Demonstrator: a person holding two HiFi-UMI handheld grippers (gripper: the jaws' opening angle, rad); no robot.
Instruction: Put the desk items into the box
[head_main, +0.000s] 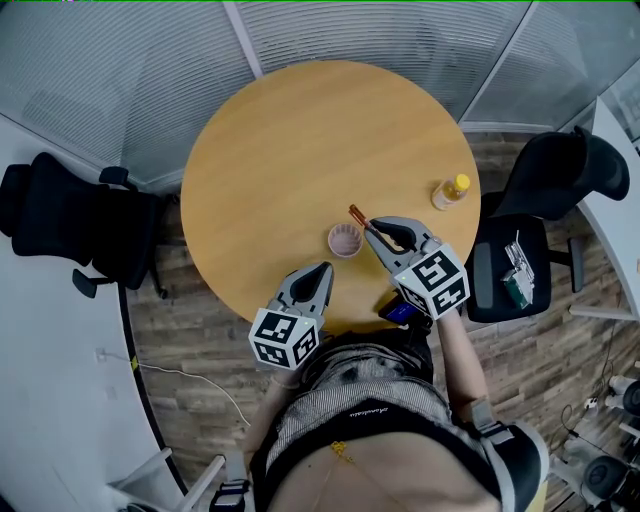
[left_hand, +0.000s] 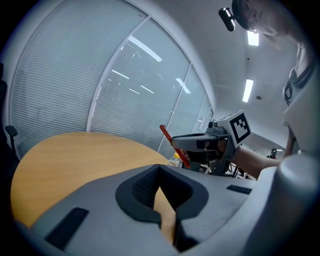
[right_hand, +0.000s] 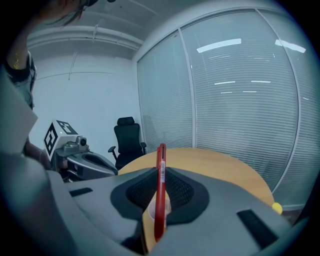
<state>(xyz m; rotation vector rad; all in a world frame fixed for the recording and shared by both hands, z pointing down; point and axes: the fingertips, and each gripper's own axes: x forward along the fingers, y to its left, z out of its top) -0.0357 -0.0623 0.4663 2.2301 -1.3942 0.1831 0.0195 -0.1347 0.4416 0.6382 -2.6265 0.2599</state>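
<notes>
One round wooden table (head_main: 300, 150) in a glass-walled room, two black chairs (head_main: 70, 225) (head_main: 560, 175), two grippers at its near edge, left gripper (head_main: 322, 270) closed on nothing, right gripper (head_main: 378, 232) clamping one red pen (head_main: 357, 214) beside one pink cup (head_main: 344, 240), one bottle (head_main: 451, 191) at the right edge.

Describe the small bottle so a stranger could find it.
Start at the round wooden table and follow its right edge. The bottle sits there alone, small and clear with a yellow cap, unlike the pink cup nearer the front.
</notes>
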